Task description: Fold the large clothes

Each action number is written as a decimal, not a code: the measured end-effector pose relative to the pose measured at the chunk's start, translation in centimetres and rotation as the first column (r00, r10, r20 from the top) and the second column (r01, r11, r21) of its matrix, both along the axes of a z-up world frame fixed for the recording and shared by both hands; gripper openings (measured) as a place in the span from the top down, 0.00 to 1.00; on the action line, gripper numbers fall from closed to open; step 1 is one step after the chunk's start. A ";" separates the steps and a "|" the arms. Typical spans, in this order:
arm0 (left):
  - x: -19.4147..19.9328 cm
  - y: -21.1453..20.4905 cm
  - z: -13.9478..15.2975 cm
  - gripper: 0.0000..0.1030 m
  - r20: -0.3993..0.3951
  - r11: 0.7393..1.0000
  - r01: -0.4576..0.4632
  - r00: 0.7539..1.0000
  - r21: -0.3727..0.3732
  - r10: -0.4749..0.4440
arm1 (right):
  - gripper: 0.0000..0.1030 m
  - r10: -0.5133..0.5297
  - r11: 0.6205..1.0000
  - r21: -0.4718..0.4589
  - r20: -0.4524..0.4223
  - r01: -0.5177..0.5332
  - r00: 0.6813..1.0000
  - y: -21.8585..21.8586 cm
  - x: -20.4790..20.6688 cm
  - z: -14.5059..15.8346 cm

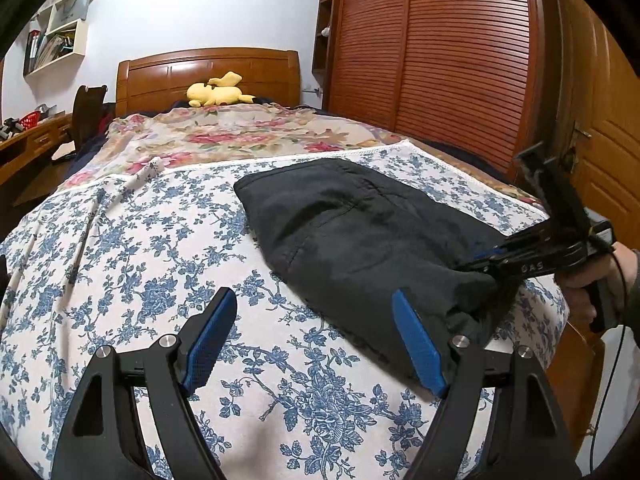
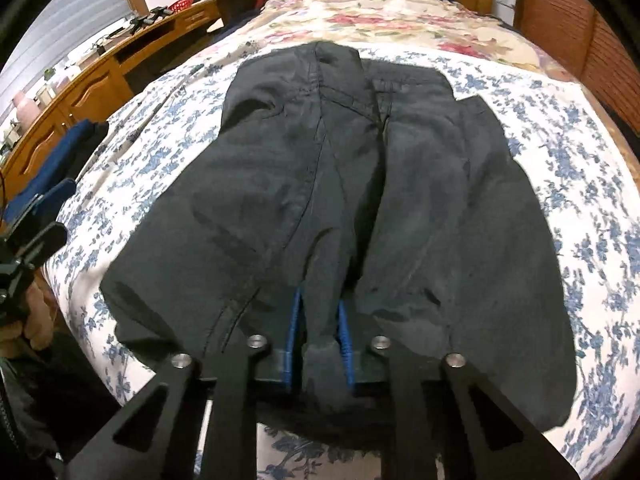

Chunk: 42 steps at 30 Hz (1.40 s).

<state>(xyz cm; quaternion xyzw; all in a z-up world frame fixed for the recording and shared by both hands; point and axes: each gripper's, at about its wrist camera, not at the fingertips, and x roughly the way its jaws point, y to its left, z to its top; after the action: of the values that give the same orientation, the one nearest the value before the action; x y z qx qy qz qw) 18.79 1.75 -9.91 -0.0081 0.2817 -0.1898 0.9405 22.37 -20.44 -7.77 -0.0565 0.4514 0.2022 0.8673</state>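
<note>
A black pair of trousers (image 1: 360,232) lies folded on the blue-flowered sheet (image 1: 160,264) of the bed. In the right wrist view the trousers (image 2: 280,168) fill the middle, waistband at the far end. My right gripper (image 2: 320,320) is shut on a bunched fold of the black cloth at its near edge, the blue pads pressing both sides. From the left wrist view the right gripper (image 1: 486,264) shows at the trousers' right end, held by a hand (image 1: 584,292). My left gripper (image 1: 316,320) stands open above the sheet, its right pad at the trousers' near edge, nothing between its fingers.
A red-flowered cover (image 1: 240,132) lies farther up the bed, with a yellow plush toy (image 1: 216,92) by the wooden headboard (image 1: 208,76). A slatted wardrobe (image 1: 432,60) stands to the right. A wooden desk (image 2: 80,92) runs along the left. The bed's edge drops off at the right.
</note>
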 end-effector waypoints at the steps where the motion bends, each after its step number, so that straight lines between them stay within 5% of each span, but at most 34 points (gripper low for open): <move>1: 0.0 0.0 0.0 0.22 0.001 1.000 -0.001 1.000 0.002 0.001 | 0.88 -0.009 1.000 -0.009 0.049 0.010 0.999 0.0 -0.6 1.0; 8: -0.1 0.1 0.0 0.22 0.004 1.000 -0.003 1.000 0.002 0.003 | 0.90 -0.032 0.999 -0.016 0.268 0.038 0.963 -1.8 -3.8 8.0; 14: -0.1 0.0 -0.2 0.22 0.007 1.000 0.003 1.000 0.005 -0.003 | 0.90 -0.124 0.983 -0.084 0.336 0.161 0.934 -5.7 -4.9 9.2; 19: -0.2 -0.3 -0.2 0.22 0.007 1.000 0.009 1.000 0.011 -0.009 | 0.90 -0.266 0.937 -0.156 0.267 0.314 0.926 -9.7 -3.9 4.9; 24: -0.2 -0.5 -0.2 0.22 0.009 1.000 0.015 1.000 0.014 -0.015 | 0.84 -0.315 0.927 -0.163 0.151 0.338 0.937 -10.6 -3.2 -0.3; 28: -0.2 -0.7 -0.3 0.22 0.012 1.000 0.019 1.000 0.019 -0.019 | 0.71 -0.319 0.924 -0.163 0.167 0.345 0.933 -9.6 -3.6 0.5; 31: -0.2 -0.8 -0.4 0.22 0.010 1.000 0.021 1.000 0.023 -0.021 | 0.52 -0.315 0.929 -0.138 0.192 0.343 0.930 -9.8 -3.5 2.1; 35: -0.2 -0.9 -0.3 0.22 0.015 1.000 0.024 1.000 0.019 -0.024 | 0.52 -0.302 0.939 -0.089 0.246 0.332 0.921 -9.1 -4.8 4.4; 42: -0.3 -1.0 -0.3 0.22 0.016 1.000 0.025 1.000 0.020 -0.025 | 0.52 -0.138 0.987 -0.047 0.239 0.153 0.961 -4.1 -7.0 4.4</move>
<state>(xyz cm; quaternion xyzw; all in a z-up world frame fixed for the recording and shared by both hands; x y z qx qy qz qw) 18.49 0.72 -10.19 0.0060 0.2759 -0.1989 0.9404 15.39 -24.50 -3.38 -0.0752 0.3547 0.1150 0.9248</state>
